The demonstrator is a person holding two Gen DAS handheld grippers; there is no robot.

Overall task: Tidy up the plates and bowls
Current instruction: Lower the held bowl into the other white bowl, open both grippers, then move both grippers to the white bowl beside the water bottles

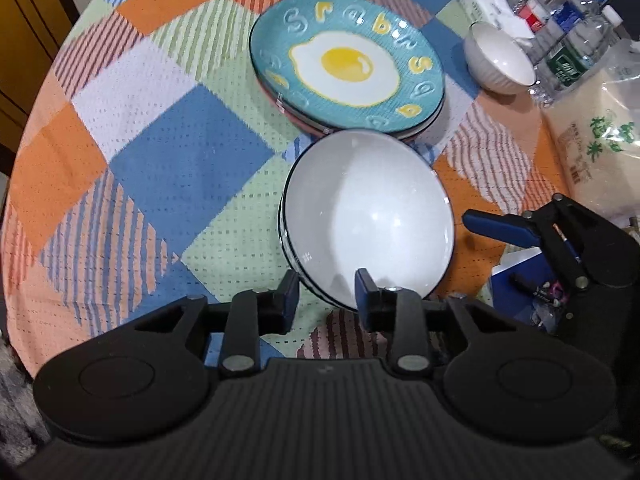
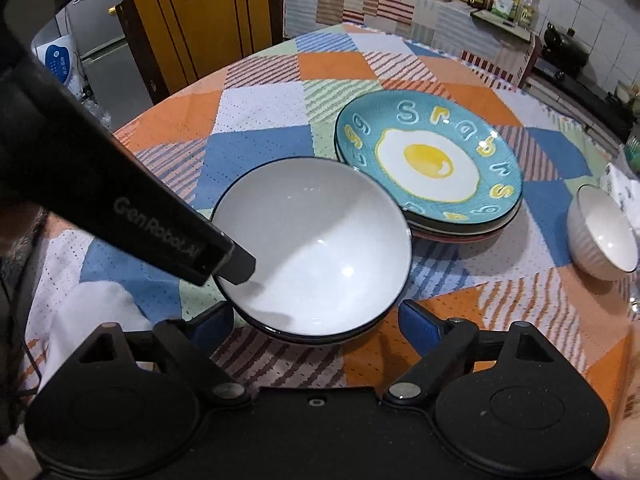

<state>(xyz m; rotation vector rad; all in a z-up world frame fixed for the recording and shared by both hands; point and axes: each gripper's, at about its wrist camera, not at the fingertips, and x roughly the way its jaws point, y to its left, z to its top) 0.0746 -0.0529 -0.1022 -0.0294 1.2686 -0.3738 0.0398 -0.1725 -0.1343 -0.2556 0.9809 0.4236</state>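
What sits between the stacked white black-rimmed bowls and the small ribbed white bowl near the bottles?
Only bare patchwork tablecloth; nothing stands between the stacked white black-rimmed bowls and the small ribbed white bowl. The right wrist view shows it best.

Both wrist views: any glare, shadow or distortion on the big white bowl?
Left wrist: the white bowl shows specular spots and a soft shadow across its left half; fisheye bends the table edge. Right wrist: the left gripper shades the bowl's near-left; room edges curve.

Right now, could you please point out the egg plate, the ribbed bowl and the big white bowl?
Egg plate (image 2: 430, 160), right wrist view, on the yolk.
Ribbed bowl (image 1: 502, 50), left wrist view, inside wall.
Big white bowl (image 2: 320, 240), right wrist view, inside bottom.
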